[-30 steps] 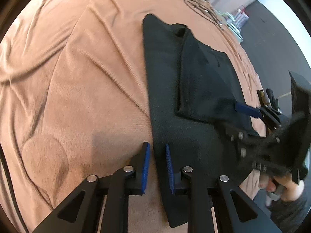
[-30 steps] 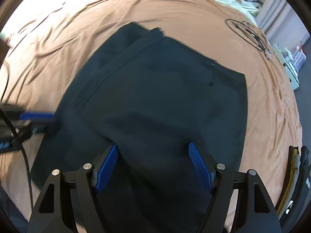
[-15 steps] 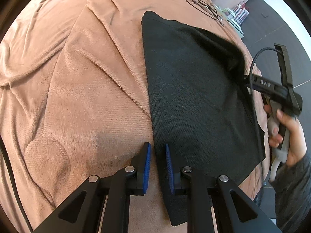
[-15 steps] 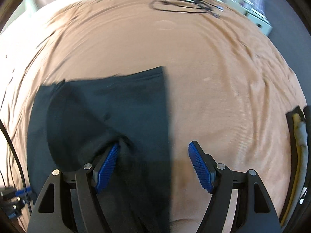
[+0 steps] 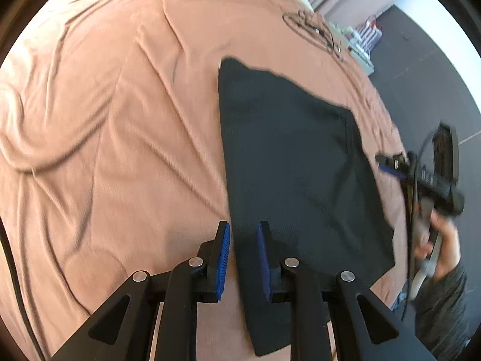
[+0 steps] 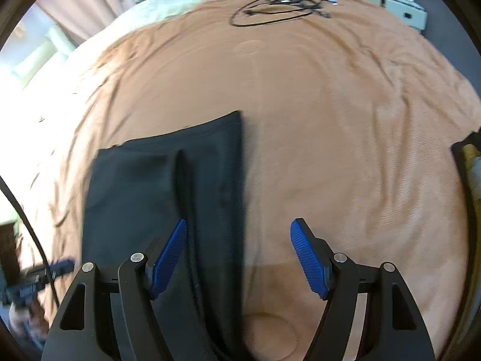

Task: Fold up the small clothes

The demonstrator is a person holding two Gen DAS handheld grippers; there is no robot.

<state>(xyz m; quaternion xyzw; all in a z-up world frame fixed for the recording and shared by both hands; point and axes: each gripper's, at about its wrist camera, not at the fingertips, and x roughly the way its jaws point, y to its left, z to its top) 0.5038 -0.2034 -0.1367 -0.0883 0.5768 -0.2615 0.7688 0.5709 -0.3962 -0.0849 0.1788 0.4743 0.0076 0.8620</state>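
Between the narrowly parted left fingers (image 5: 243, 258) lies the black garment's (image 5: 294, 162) edge, ungripped; right fingers (image 6: 239, 258) spread wide above it.

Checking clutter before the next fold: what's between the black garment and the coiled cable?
Nothing: only bare brown blanket lies between the black garment and the coiled cable. The right wrist view shows this most clearly.
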